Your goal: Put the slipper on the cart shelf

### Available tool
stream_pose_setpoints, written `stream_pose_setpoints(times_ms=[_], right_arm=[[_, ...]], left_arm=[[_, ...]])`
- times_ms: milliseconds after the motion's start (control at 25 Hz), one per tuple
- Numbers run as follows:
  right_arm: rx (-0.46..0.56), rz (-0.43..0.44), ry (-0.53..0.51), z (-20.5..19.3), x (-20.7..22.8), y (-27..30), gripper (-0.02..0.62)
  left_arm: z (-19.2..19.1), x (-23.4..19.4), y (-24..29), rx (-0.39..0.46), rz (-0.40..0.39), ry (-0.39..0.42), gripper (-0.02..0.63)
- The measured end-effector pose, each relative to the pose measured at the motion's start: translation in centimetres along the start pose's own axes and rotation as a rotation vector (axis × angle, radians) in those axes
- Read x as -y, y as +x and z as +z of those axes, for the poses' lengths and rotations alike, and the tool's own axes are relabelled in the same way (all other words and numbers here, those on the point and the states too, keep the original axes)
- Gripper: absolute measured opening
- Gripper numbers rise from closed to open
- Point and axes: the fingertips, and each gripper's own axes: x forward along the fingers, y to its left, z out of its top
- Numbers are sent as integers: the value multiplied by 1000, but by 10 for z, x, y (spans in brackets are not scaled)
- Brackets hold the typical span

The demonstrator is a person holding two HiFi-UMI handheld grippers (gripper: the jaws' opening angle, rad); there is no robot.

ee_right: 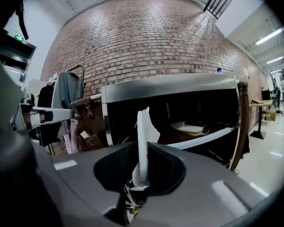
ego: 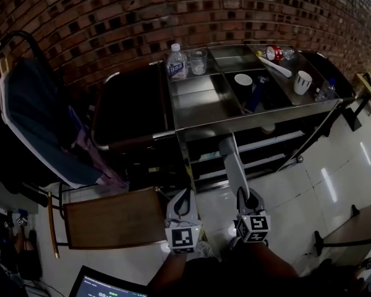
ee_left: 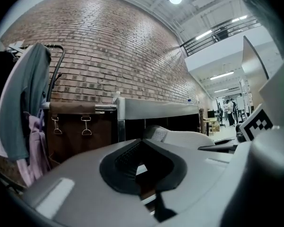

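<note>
Right gripper [ego: 248,198] pinches the white slipper [ego: 230,161] by one end, held clear of the floor and aimed at the cart shelf [ego: 260,142], probably to slide it in lengthwise; left gripper [ego: 184,198] waits alongside, jaws pressed together, empty

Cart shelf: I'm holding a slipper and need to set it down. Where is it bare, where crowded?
Bare, though dim: the shelf stretch between the left post and the flat white item lying on it. Crowded: the cart top's back and right, with bottle, glass, mug.
</note>
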Motion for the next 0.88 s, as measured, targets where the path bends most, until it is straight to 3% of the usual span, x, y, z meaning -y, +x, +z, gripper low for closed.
stream_pose_setpoints(times_ms=[480,720,880], right_arm=[[-4,43,143,17,-1,106,40],[-50,48,217,6,-6,155,40],[-62,48,289,0,-4,183,40]], left_arm=[[-11,-31,28,-43,82,19,11],[-19,-42,35,-79,115,26,11],[-22,-45,42,-80,153,-14,11]])
